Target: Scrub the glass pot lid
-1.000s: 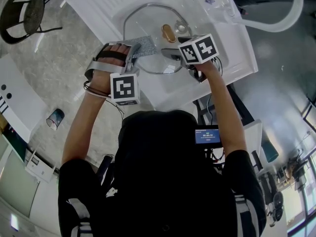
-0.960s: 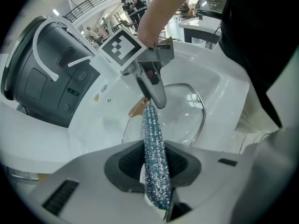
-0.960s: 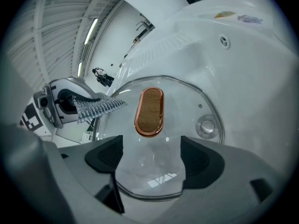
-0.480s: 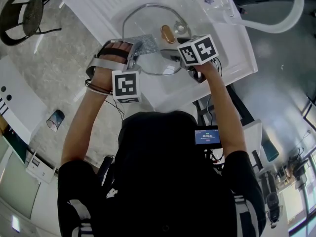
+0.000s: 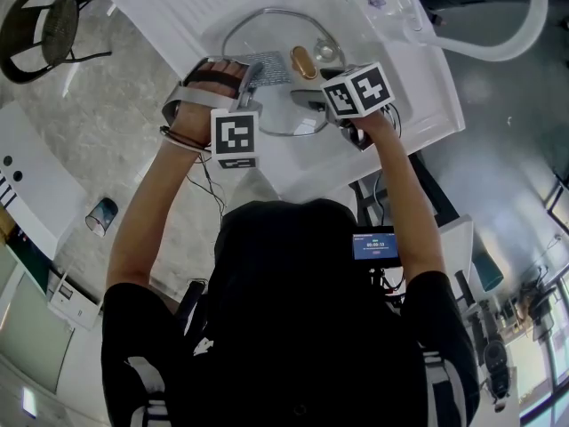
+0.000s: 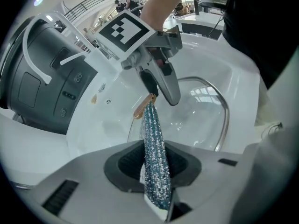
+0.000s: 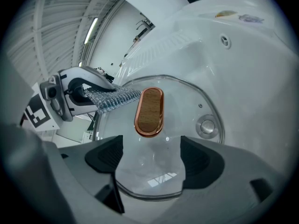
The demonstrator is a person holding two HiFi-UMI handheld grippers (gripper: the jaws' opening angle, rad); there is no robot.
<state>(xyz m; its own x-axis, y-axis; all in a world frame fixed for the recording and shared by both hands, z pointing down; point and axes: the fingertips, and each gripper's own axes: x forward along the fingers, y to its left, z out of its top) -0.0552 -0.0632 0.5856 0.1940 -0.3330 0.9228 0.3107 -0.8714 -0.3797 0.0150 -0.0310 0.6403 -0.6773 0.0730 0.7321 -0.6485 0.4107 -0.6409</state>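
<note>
Scrubbing beside the handle [image 7: 149, 111], left gripper [image 6: 156, 169] clenched on scouring pad [image 6: 152, 129] could skate the glass pot lid [image 7: 187, 104], lying mid-sink [image 7: 247, 78], since right gripper's [image 7: 149, 164] unclenched jaws merely straddle its near rim.

We find the lid [image 7: 180, 106] lying in the sink [image 7: 247, 73]. The scourer [image 6: 154, 143], clamped in the left gripper [image 6: 156, 169], reaches the handle [image 7: 149, 111] at the lid's middle. The right gripper [image 7: 152, 158] sets its parted jaws either side of the lid's rim nearest the sink's front edge.
</note>
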